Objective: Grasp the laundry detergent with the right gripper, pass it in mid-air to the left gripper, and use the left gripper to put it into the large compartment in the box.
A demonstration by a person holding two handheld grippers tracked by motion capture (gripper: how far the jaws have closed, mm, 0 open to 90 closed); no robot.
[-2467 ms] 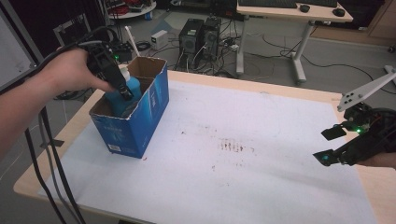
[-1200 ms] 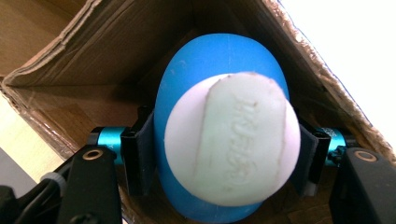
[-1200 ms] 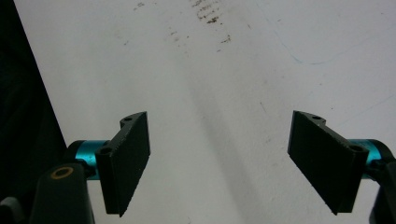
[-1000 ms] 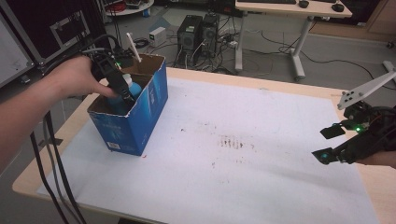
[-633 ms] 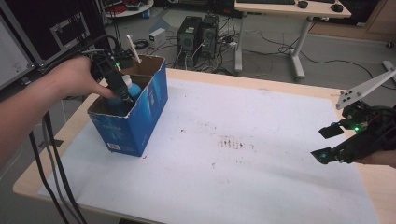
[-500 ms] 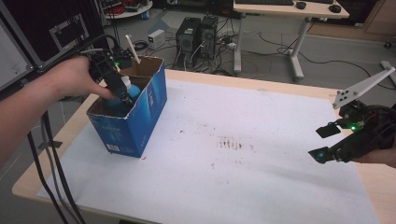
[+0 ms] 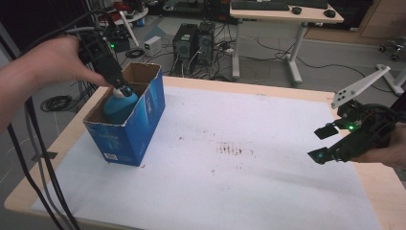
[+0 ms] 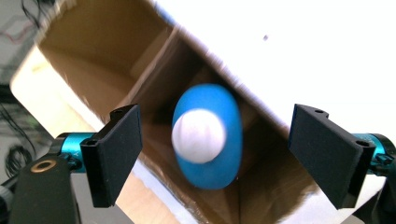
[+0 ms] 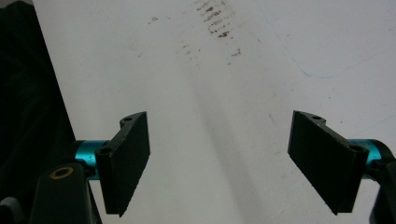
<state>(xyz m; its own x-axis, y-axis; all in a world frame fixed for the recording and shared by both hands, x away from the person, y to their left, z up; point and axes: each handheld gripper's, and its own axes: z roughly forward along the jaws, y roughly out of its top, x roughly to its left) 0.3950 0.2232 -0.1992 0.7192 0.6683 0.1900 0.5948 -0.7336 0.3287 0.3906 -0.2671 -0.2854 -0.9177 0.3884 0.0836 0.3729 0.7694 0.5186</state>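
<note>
The blue box (image 7: 129, 127) stands open below the left gripper (image 8: 215, 154), and the blue bottle (image 8: 208, 135) sits inside it, probably upright, between and beyond jaws that have just been opening wide, empty. The placing step looks done; next, that gripper needs to lift clear of the box, while the right gripper (image 9: 219, 161), well apart, gapes empty over the white mat (image 7: 249, 191).

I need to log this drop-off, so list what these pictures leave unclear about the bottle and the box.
- Blue bottle with white cap: lower body hidden by the blue cardboard box wall in the high view; blurred in the left gripper view.
- Box bottom: dark and blurred in the left gripper view, so its other contents are unknown.
- Box label print: too small in the high view.
- Left gripper: partly covered by the hand in the high view.
</note>
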